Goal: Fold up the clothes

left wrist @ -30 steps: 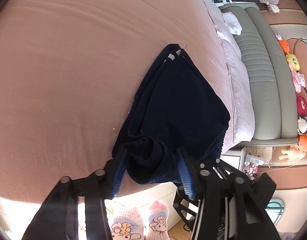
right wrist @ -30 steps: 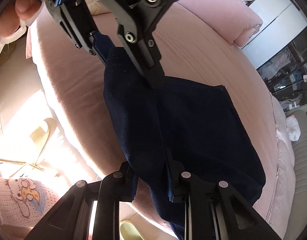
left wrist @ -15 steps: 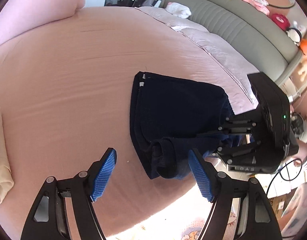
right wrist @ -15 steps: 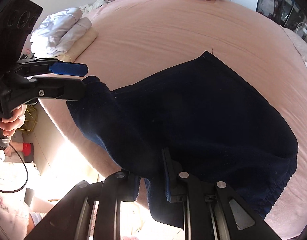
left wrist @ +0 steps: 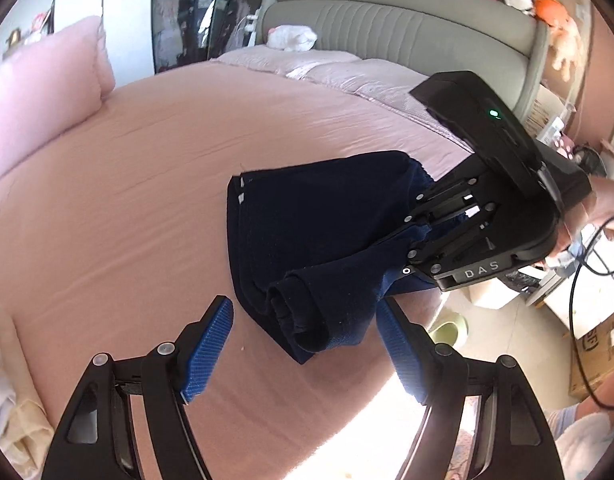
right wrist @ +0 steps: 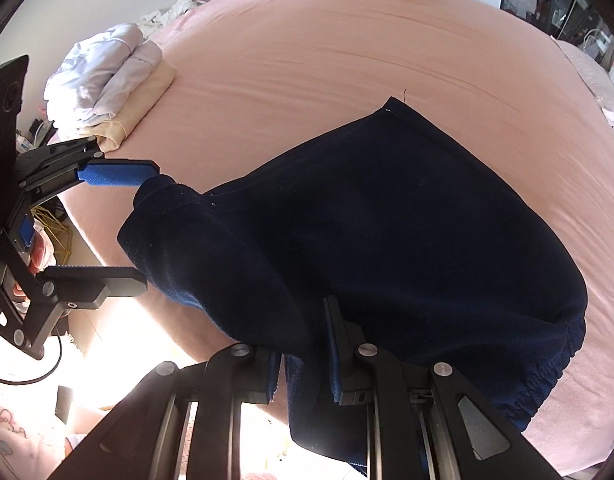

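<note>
Navy garment (right wrist: 387, 232) lies folded on the pink bed (right wrist: 347, 40) (near its edge). Right claw (right wrist: 303, 360) pinches its hem; left claw (left wrist: 303, 344) gapes, gripping nothing.

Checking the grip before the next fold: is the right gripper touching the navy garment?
Touching: in the right wrist view the right gripper pads clamp a fold of the navy garment.

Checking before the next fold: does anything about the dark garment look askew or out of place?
Yes. The navy garment lies at the bed's near edge with its near end bunched, not flat. One corner is rolled up between the open left gripper's pads; another part hangs over the edge, clamped in the right gripper.
</note>
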Motion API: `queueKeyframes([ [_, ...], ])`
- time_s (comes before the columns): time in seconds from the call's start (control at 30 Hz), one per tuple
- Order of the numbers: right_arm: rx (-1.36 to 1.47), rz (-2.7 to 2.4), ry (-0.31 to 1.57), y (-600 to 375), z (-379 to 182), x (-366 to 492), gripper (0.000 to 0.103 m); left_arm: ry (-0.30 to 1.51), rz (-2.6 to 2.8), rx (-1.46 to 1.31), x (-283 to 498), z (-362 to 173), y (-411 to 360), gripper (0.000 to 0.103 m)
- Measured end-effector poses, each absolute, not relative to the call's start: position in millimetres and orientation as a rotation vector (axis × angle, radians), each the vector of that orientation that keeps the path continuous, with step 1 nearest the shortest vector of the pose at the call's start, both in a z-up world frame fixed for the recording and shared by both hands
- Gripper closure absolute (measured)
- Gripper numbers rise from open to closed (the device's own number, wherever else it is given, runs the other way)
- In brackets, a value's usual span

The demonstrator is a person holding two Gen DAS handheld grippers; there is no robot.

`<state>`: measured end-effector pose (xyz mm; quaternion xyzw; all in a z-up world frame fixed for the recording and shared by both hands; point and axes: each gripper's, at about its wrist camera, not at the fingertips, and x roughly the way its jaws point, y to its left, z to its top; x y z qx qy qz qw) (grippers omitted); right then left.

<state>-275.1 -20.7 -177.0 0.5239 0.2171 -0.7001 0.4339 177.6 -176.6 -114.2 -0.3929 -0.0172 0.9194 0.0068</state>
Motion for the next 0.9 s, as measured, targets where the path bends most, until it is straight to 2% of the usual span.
queueKeyframes([
  [0.17,1.321,-1.730,0.537,-19.7,-181.3,-279.5,0.086,0.422,2.690,-1.250,173.7,-130.4,-141.1,0.030],
  [0.27,1.325,-1.731,0.551,-19.1,-183.7,-279.9,0.086,0.605,2.622,-1.306,168.2,-143.8,-134.3,0.030],
  [0.47,1.323,-1.725,0.573,-17.7,-186.3,-278.4,0.086,0.479,2.699,-1.318,150.2,-137.4,-154.3,0.030],
  [0.63,1.334,-1.719,0.578,-16.1,-190.7,-276.4,0.086,0.512,2.717,-1.231,146.5,-127.9,-158.0,0.030],
  [0.8,1.339,-1.705,0.581,-13.8,-194.1,-276.3,0.086,0.551,2.583,-1.198,135.6,-141.4,-150.9,0.030],
  [0.9,1.336,-1.702,0.587,-11.7,-195.5,-275.2,0.086,0.417,2.554,-1.233,123.3,-144.6,-156.9,0.030],
])
